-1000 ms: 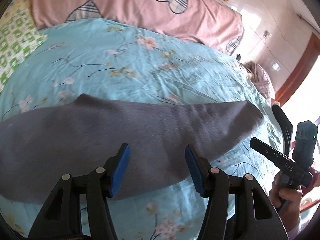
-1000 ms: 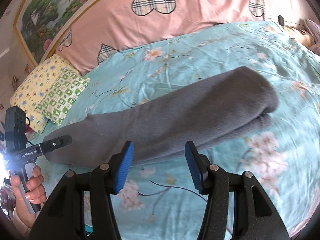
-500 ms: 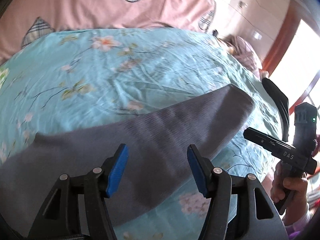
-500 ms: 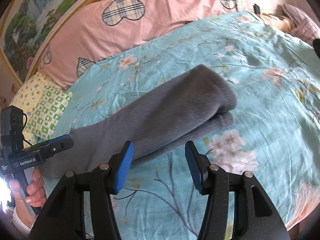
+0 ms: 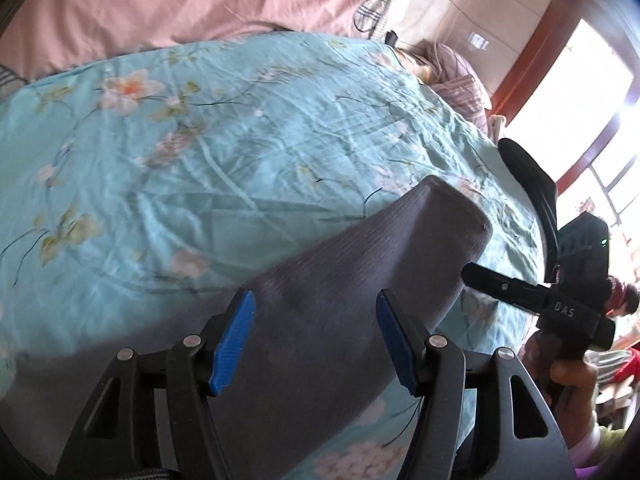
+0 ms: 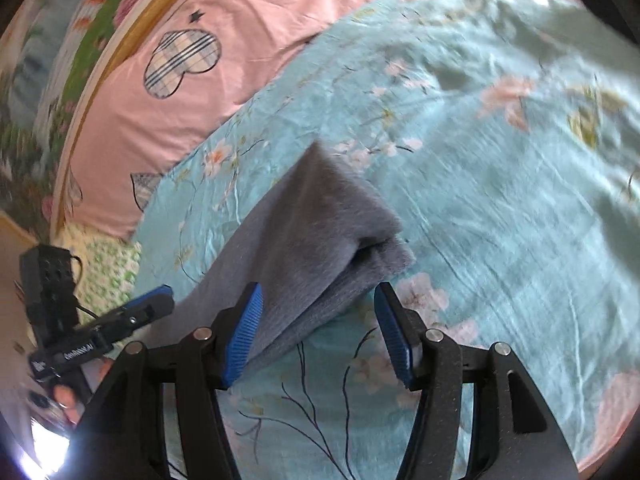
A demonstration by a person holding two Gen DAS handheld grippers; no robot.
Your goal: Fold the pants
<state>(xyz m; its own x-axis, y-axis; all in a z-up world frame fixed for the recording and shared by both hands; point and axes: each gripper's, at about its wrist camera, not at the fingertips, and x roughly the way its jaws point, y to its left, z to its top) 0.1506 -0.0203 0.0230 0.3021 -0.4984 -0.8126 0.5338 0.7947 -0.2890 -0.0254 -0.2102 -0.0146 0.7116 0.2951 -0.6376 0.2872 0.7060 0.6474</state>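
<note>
Grey pants [image 5: 348,280]: folded lengthwise into one long band, lying flat on the floral turquoise bedspread [image 5: 200,140], one end doubled in two layers [image 6: 384,248], well short of the pink pillows [image 6: 208,60] along the bed's head edge.

Left gripper [image 5: 314,336]: fingers spread wide, blue pads [image 5: 232,340] above the grey cloth, gripping nothing.

Right gripper [image 6: 318,332]: fingers wide apart, one pad [image 6: 242,332] over the pants' near edge, the other over bare bedspread; empty.

Green-checked pillow [image 6: 108,272]: near the bed's head corner, beside the pink pillows.
</note>
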